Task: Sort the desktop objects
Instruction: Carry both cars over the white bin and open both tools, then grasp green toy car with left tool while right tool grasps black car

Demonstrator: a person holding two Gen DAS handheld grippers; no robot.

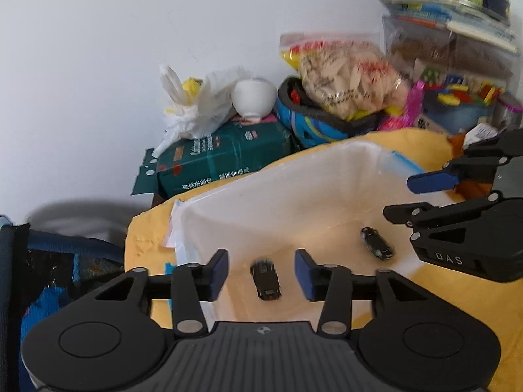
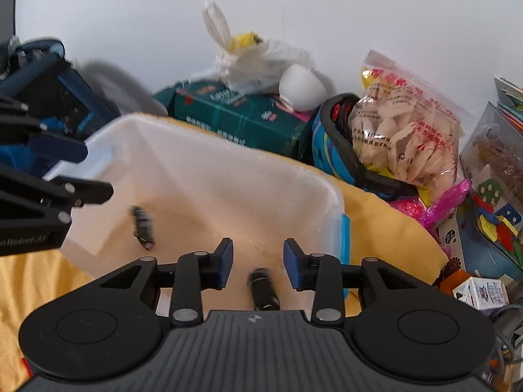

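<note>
- "DAS" is printed in white on the right gripper (image 1: 421,196); the green box (image 1: 225,160) at the bench's back edge carries writing too small to read.
- Both grippers point down into the clear bin (image 2: 327,196) on the yellow cloth (image 1: 441,300).
- Left gripper (image 1: 261,269): jaws apart, pads clear of the toy car (image 1: 265,280) between them.
- Right gripper: jaws apart, second toy car (image 2: 264,289) loose between them.

Bright, even daylight, soft and diffuse; faint grey shadow on white wall (image 1: 98,65) at left. Strong fisheye bending and dark vignette at corners. Motion blur on small black toy cars (image 1: 265,280) and on clutter at frame edges; mild glare on crinkled plastic bag (image 2: 405,121).
</note>
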